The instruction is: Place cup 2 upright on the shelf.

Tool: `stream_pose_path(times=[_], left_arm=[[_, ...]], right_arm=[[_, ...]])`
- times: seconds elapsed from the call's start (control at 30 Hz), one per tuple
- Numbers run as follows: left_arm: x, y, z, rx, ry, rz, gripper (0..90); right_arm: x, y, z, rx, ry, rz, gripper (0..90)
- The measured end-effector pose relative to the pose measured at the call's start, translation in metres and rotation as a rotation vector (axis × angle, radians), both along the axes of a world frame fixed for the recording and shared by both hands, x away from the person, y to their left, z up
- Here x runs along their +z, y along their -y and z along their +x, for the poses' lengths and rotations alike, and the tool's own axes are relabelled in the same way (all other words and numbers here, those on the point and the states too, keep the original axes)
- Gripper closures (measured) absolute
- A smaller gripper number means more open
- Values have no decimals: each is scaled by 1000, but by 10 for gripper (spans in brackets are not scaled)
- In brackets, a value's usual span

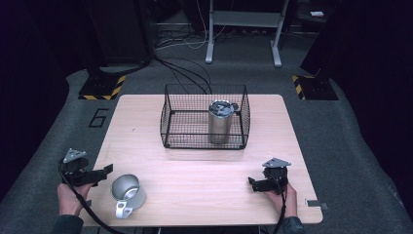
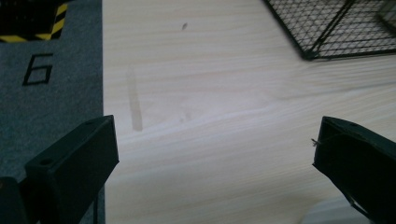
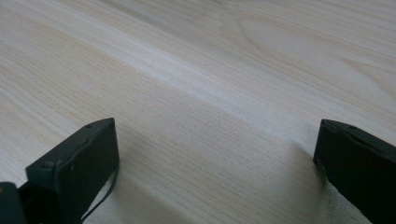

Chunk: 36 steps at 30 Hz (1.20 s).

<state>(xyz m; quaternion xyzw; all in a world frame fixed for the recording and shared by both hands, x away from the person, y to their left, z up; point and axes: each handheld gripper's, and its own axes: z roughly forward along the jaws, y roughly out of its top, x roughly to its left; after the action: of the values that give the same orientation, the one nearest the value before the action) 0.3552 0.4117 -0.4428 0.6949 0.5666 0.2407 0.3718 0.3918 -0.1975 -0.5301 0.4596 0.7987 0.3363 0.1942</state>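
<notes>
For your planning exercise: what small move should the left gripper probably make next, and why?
Probably ease the left gripper rightward to the steel mug lying beside it. Its jaws stand open and empty, the mug is the nearest loose thing, and a tumbler already stands in the wire basket.

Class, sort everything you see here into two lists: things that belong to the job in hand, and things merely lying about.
Belonging to the job:
- mug, on its side beside the left gripper
- wire basket, probably
- steel tumbler, upright inside the basket
- right gripper, jaws open over bare table

Lying about:
- floor cables
- hazard-striped stand bases
- floor marking "6"
</notes>
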Motion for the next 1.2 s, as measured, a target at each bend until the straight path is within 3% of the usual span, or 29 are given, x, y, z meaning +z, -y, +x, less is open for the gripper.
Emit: stream_pose_path(times=[0.03,0.23,0.43,0.73,1.03,1.2], left_arm=[[10,7,-1,-27,4,2,0],[27,26,-9,-94,35,9,0],[34,41,-21,-154,51,5,0],[32,55,-37,-201,42,-9,0],[25,70,-53,-247,28,4,0],[21,73,-56,-241,31,16,0]], right_arm=[[0,0,0,1,0,-1,0],[0,0,0,1,1,-1,0],[0,0,0,1,1,-1,0],[0,0,0,1,1,-1,0],[0,0,0,1,1,0,0],[0,0,0,0,0,1,0]])
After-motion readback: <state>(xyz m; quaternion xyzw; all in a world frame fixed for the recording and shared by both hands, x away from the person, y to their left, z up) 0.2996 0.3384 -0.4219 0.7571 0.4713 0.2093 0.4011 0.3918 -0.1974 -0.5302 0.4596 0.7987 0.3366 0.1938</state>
